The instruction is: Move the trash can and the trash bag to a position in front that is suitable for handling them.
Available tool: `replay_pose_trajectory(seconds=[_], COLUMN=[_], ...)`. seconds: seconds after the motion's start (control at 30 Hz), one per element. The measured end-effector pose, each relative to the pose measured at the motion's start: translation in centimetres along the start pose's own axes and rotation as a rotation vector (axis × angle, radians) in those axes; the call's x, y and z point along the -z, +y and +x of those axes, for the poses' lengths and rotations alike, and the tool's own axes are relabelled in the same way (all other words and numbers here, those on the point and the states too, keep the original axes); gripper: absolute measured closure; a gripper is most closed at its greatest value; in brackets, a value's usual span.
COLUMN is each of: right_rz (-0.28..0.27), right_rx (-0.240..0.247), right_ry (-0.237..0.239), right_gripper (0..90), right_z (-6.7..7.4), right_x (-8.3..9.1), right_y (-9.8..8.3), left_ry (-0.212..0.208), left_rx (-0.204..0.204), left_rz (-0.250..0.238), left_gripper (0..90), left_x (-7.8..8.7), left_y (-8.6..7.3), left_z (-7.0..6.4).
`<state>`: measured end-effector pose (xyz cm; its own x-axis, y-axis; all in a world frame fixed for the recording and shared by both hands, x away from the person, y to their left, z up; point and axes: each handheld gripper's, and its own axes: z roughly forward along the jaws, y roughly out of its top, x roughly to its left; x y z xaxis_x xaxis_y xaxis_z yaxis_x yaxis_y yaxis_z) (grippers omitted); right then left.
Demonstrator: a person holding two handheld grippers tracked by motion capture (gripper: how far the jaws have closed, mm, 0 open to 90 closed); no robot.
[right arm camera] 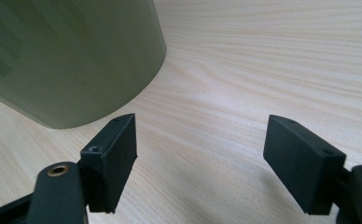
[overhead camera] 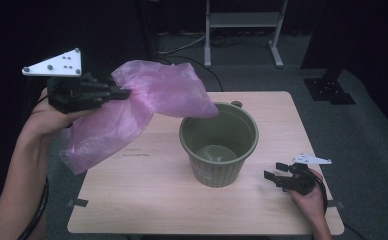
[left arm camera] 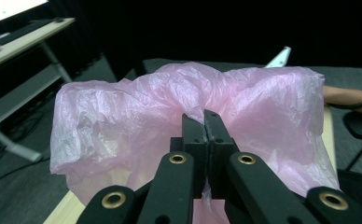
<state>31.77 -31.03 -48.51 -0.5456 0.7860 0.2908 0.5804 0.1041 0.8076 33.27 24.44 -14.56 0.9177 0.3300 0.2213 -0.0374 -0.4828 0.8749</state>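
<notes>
Two grippers in play, one bag, one bin. Left gripper (overhead camera: 124,92) is up off the table at the left edge, jaws pressed together on a pinch of the pink plastic bag (overhead camera: 132,112); in the left gripper view the two jaw tips meet with a fold of the film caught between them, the rest of the bag (left arm camera: 170,116) spread out wide beyond the tips. From above, the bag hangs in the air from that pinch; its lower part droops down past the table's left edge, its far corner reaches over to the rim of the green ribbed bin (overhead camera: 218,145) and sits at or just over the near-left part of the rim; cannot tell if it touches. Bin stands upright about mid-table (overhead camera: 147,200), mouth open, inside looks bare apart from a pale sheen at the bottom. Right gripper (overhead camera: 277,171) is low at the table's right side, just beside the bin, jaws spread wide with nothing between them; in the right gripper view bare wood shows between the two pads, bin wall (right arm camera: 67,56) off to the upper left, near but apart from the left pad.
</notes>
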Motion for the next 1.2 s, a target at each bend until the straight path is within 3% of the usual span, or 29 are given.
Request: replay_pose_trajectory(seconds=[0.13, 0.23, 0.5, 0.73, 1.03, 1.2], right_rz=[-0.005, -0.005, -0.003, -0.003, -0.007, -0.008], right_rx=[0.003, 0.001, 0.004, 0.004, 0.003, 0.01], right_ry=[-0.002, -0.003, -0.002, 0.0, 0.002, 0.004], right_gripper=[24.9, 24.9, 24.9, 24.9, 24.9, 24.9], right_z=[-0.1, -0.1, -0.1, 0.0, -0.1, 0.1], right_x=[0.2, 0.2, 0.2, 0.2, 0.3, 0.2], right_y=[0.0, 0.0, 0.0, 0.0, 0.0, 0.1], left_ry=[-0.08, -0.114, -0.225, -0.263, -0.287, -0.298], left_rx=[-0.045, -0.056, -0.041, -0.018, -0.016, -0.005], left_rz=[0.02, 0.033, 0.116, 0.178, 0.204, 0.253], left_gripper=[89.6, 89.6, 89.6, 89.4, 89.0, 88.6], left_x=[-1.1, -1.6, -3.6, -6.0, -7.8, -10.2], left_y=[0.9, 1.0, 0.3, -0.6, -0.6, -1.1], left_z=[-0.9, -1.3, -1.6, -1.3, -1.2, -1.1])
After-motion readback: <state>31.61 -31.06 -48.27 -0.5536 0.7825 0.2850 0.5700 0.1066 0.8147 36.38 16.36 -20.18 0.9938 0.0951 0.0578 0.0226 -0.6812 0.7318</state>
